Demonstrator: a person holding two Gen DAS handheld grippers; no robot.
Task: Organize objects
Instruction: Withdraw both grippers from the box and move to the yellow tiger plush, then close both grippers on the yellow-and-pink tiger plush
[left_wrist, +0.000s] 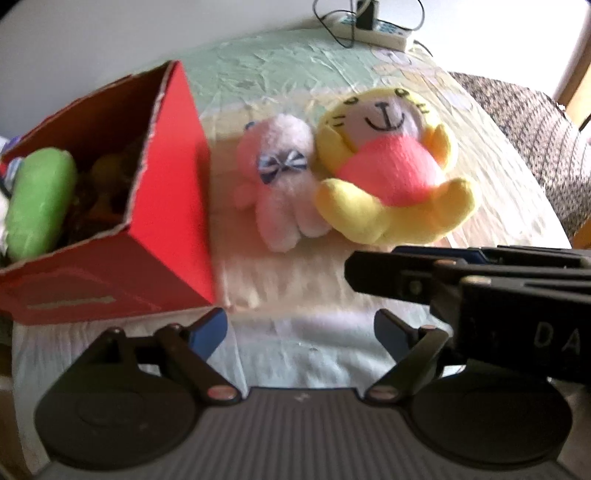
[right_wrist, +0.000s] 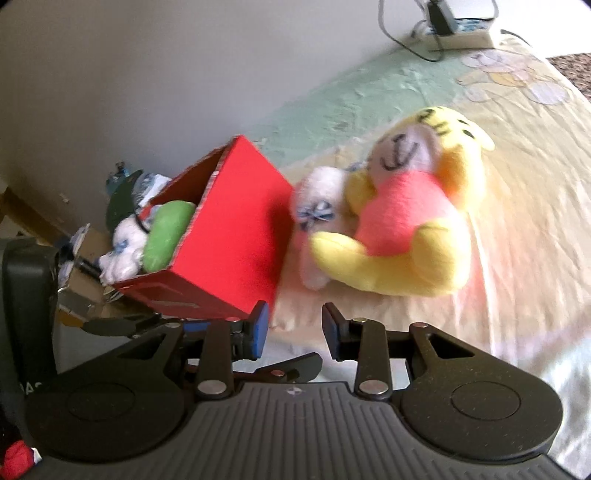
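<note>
Each fisheye camera sits just behind its own claw, looking steeply down onto the bed from close by; the right view looks from farther right. Both share the red box, the two plush toys and the power strip by the wall.

The left gripper is matte black plastic: two broad round discs sit at the lower corners of its frame, joined by a grey ribbed plate along the bottom edge. Slim black link arms run up from the discs, each pinned with a coppery round rivet, and end in short fingers faced with blue pads. The right gripper has the same build — speckled black discs, ribbed grey plate with a small crosshair mark at its centre, silver rivets, blue-faced fingers. In the left wrist view its black body crosses the right edge, stamped with pale letters "DA".
</note>
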